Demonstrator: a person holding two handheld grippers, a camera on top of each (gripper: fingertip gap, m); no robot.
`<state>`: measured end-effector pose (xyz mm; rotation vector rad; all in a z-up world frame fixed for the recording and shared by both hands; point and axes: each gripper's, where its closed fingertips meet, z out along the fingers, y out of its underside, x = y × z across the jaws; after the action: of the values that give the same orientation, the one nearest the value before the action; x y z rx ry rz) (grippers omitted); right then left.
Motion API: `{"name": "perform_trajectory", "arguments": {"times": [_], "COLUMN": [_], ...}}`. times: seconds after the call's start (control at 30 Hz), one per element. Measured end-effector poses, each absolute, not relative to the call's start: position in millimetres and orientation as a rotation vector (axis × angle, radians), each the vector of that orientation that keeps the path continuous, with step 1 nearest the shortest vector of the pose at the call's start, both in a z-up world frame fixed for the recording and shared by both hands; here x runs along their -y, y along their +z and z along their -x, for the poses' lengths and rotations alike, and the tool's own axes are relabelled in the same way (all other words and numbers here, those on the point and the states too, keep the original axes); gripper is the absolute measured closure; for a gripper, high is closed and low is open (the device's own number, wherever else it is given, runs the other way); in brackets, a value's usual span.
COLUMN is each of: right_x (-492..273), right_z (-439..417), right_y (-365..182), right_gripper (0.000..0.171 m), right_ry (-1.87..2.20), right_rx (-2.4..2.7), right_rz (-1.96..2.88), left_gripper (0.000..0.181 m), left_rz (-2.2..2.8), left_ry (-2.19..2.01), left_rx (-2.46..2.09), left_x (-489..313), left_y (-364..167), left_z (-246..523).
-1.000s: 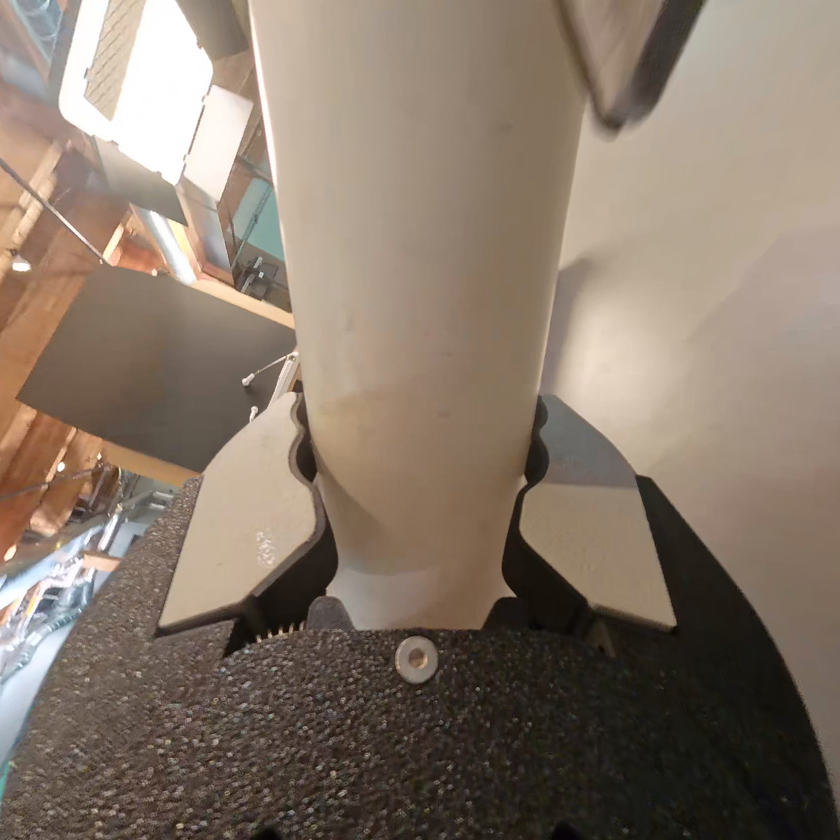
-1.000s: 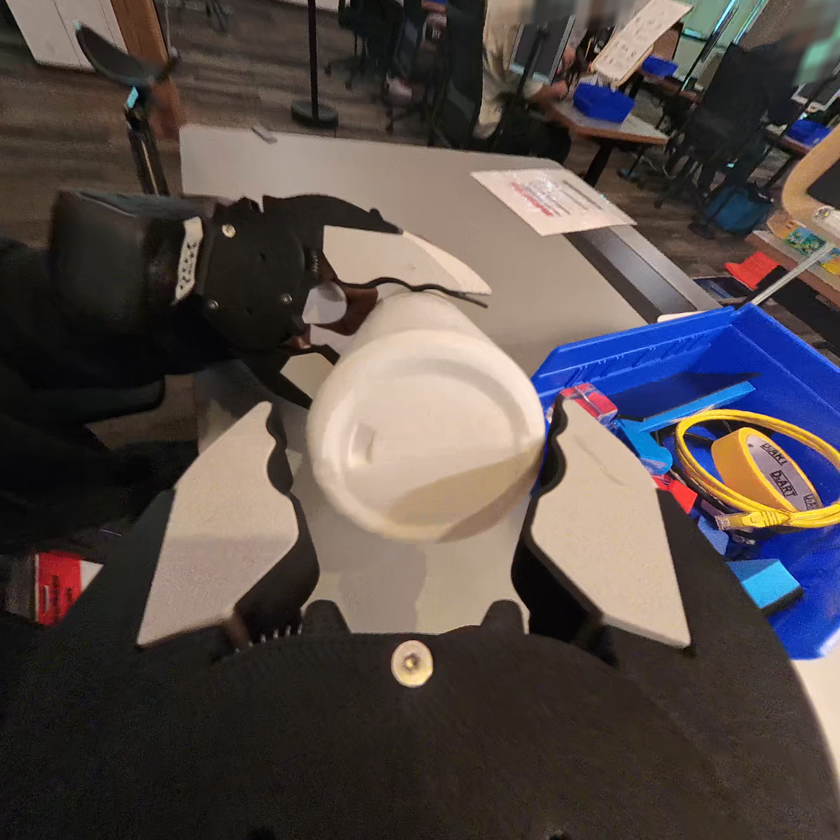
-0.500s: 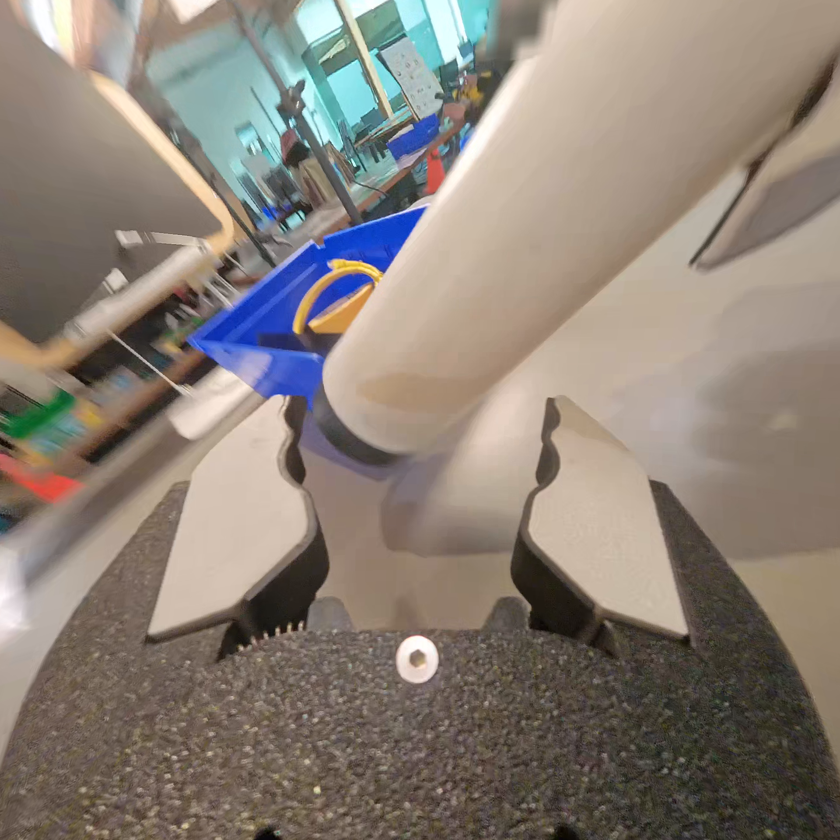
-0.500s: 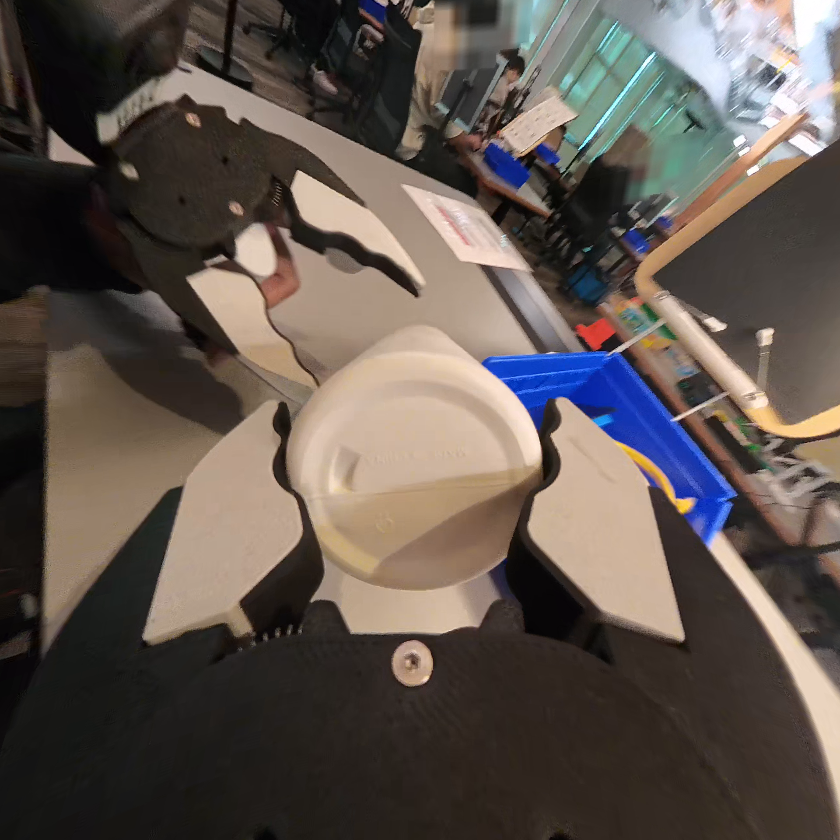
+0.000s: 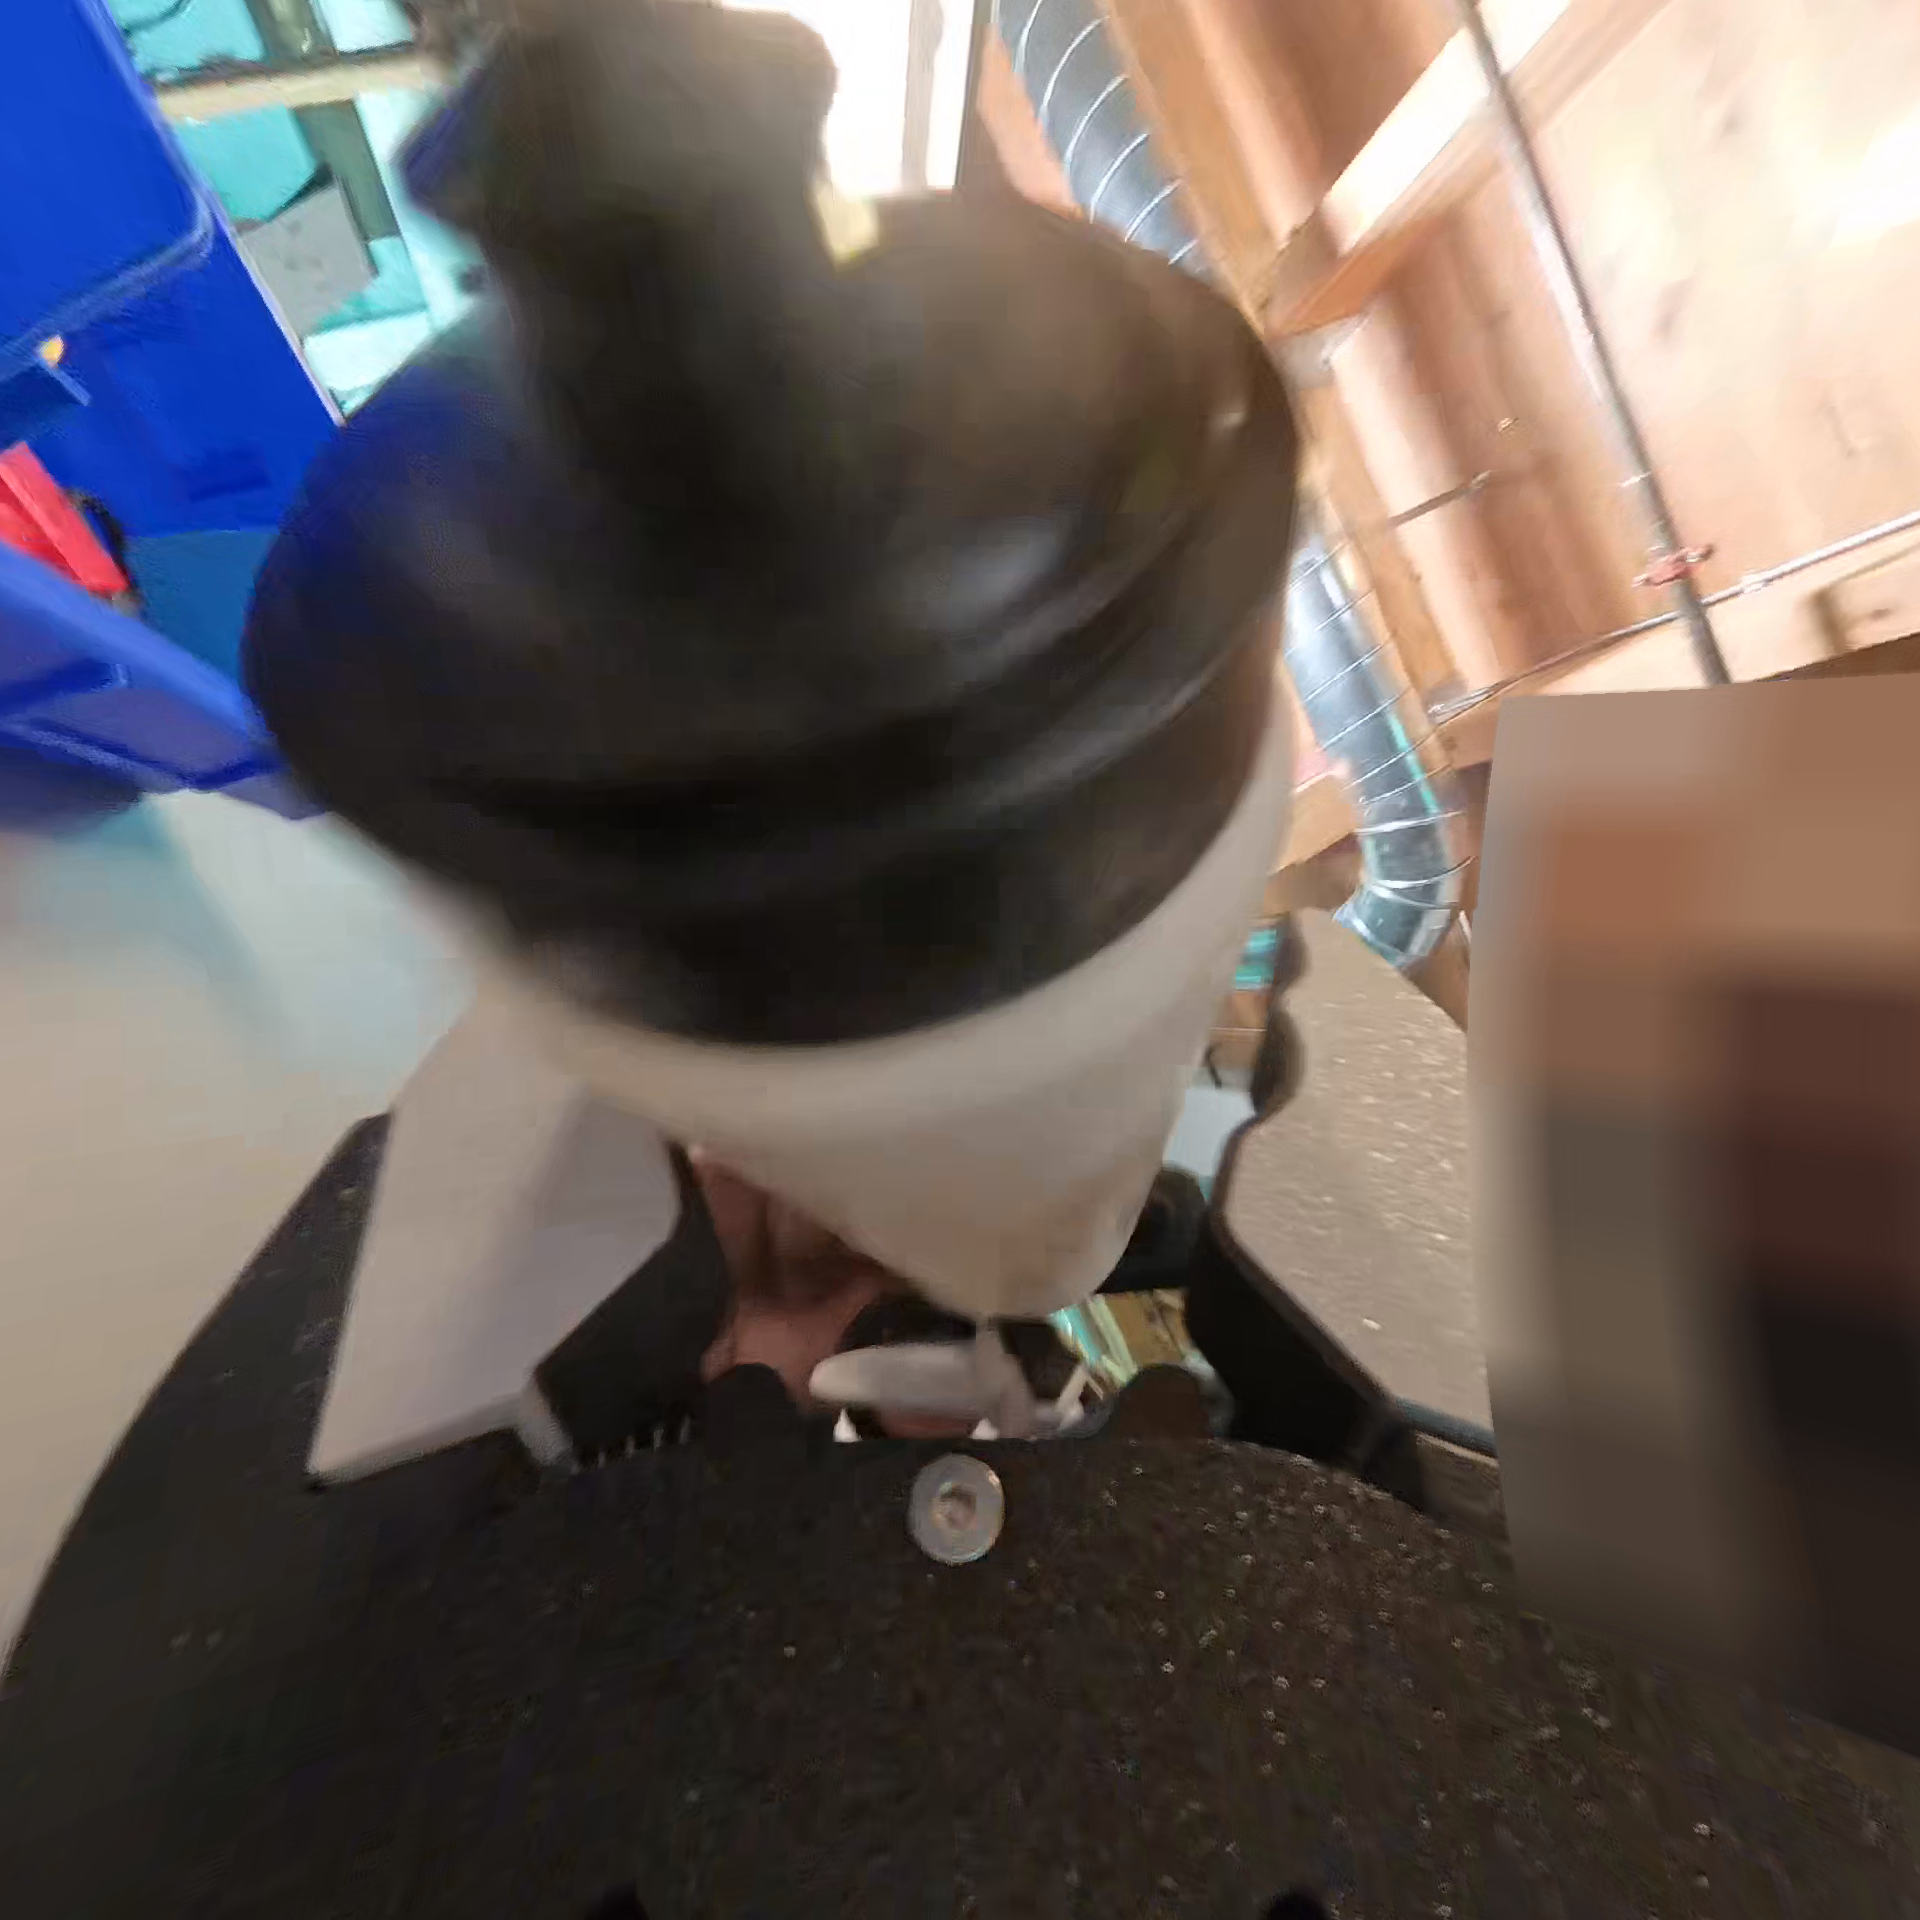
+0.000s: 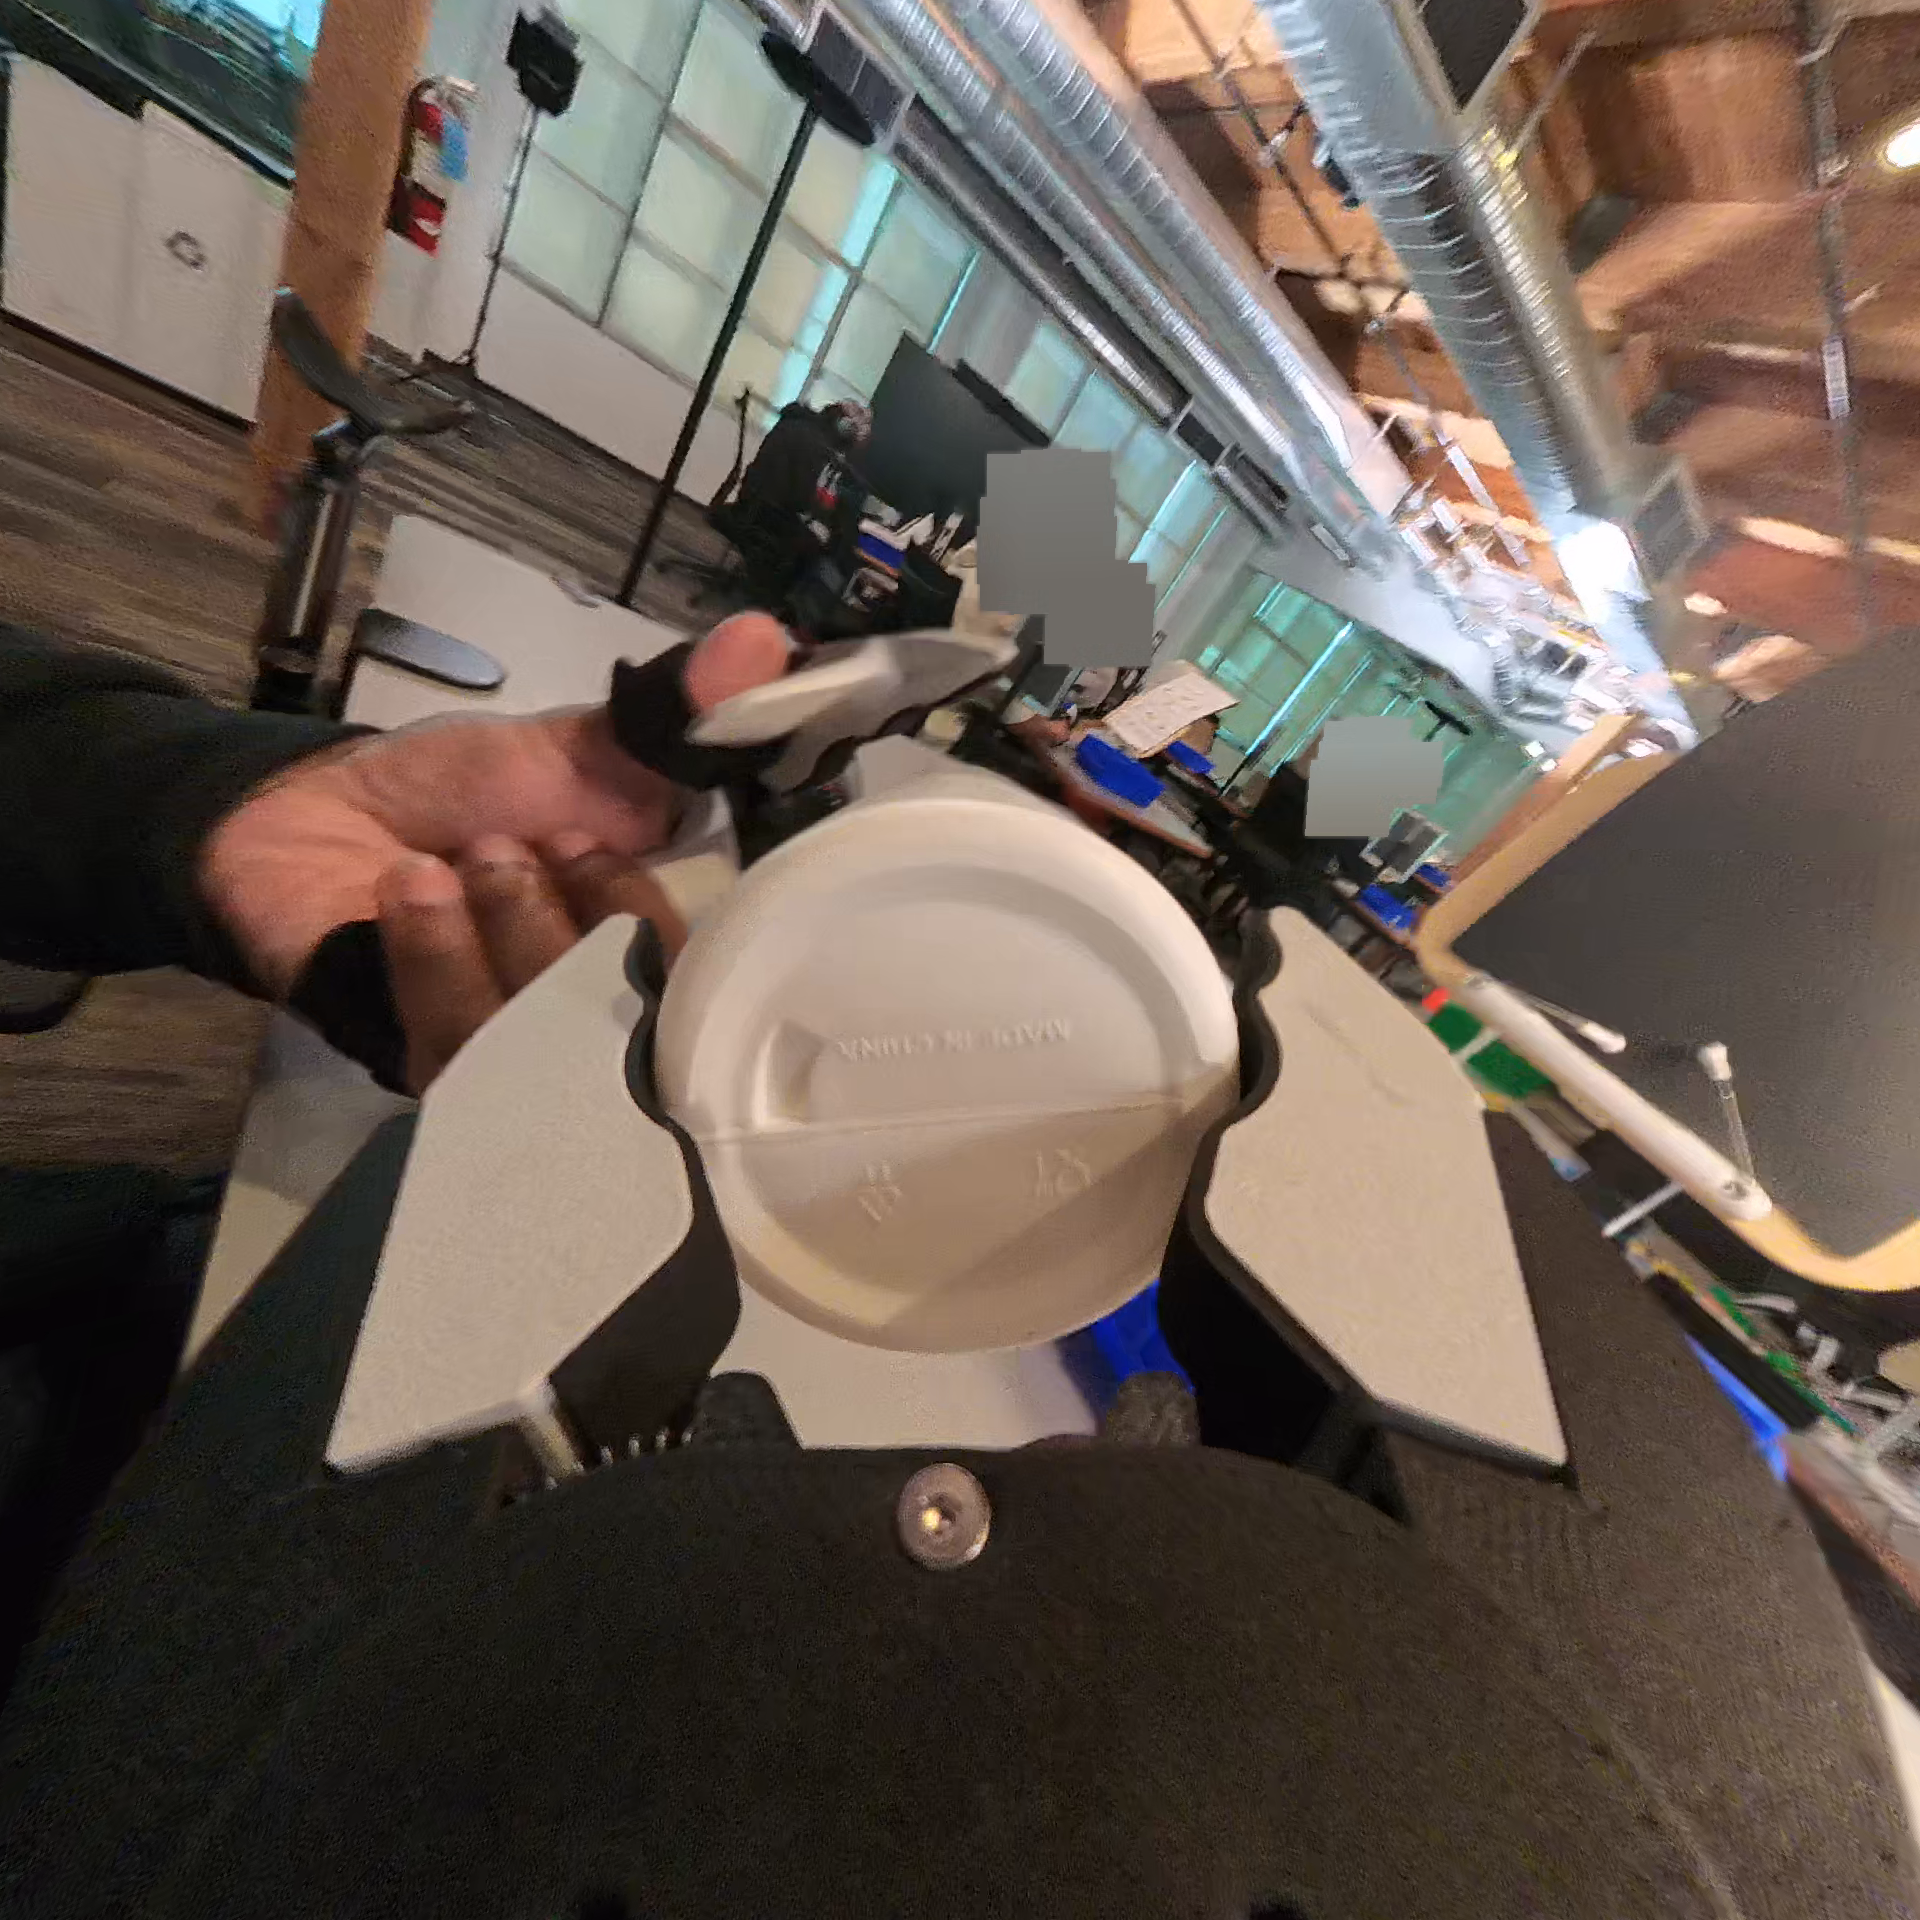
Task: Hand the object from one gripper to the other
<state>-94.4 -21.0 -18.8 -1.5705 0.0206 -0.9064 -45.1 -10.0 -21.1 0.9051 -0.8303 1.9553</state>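
A white cup [image 6: 935, 1091] with a black lid [image 5: 748, 623] lies sideways in the air. My right gripper [image 6: 951, 935] is shut on its base end, one finger on each side. In the left wrist view the cup [image 5: 883, 1091] is blurred, with its lid end towards the camera, over my left gripper [image 5: 862, 1018]. The left jaws stand wide apart and do not grip it. In the right wrist view the left gripper [image 6: 862, 675] and the hand [image 6: 436, 831] holding it are just behind the cup's far end.
A blue bin [image 5: 104, 364] stands on the grey table [image 5: 156, 987] at the left; a bit of it shows under the cup [image 6: 1122, 1340]. A black panel with a wooden edge [image 6: 1714, 935] is at the right. People sit at desks far behind.
A second ago my left gripper held the cup and the right was open around its base. The right shut on it, the left let go, and both tilted upwards.
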Motion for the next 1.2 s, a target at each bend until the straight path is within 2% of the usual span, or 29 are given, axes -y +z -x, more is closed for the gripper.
{"name": "perform_trajectory", "arguments": {"times": [0.03,0.23,0.27,0.4,0.63,0.83,1.2], "right_x": [20.5,30.3,32.2,42.4,55.1,63.5,67.2], "right_z": [91.8,79.4,80.3,80.4,68.4,63.8,56.0], "right_y": [-24.5,-68.1,-71.8,-76.4,-73.1,-73.9,-89.1], "right_gripper": [0.067,0.068,0.073,0.072,0.080,0.085,0.086], "right_ry": [-0.926,-0.788,-0.747,-0.658,-0.637,-0.604,-0.570], "right_rx": [-0.045,-0.215,-0.238,-0.308,-0.393,-0.443,-0.499], "right_rz": [1.584,1.802,1.811,1.836,1.822,1.804,1.851], "left_gripper": [0.080,0.081,0.081,0.081,0.081,0.081,0.081], "left_rz": [-0.902,-0.836,-0.834,-0.780,-0.874,-1.024,-1.018], "left_ry": [2.003,2.254,2.324,2.512,2.369,2.228,2.022], "left_rx": [0.807,1.237,1.337,1.805,2.636,2.779,2.790], "left_x": [6.6,4.8,2.1,-7.0,-41.3,-76.6,-58.5], "left_y": [-19.3,-11.1,-7.0,6.2,-8.7,-18.4,-64.2], "left_z": [41.6,37.9,36.1,32.1,-9.3,-58.8,-75.8]}}
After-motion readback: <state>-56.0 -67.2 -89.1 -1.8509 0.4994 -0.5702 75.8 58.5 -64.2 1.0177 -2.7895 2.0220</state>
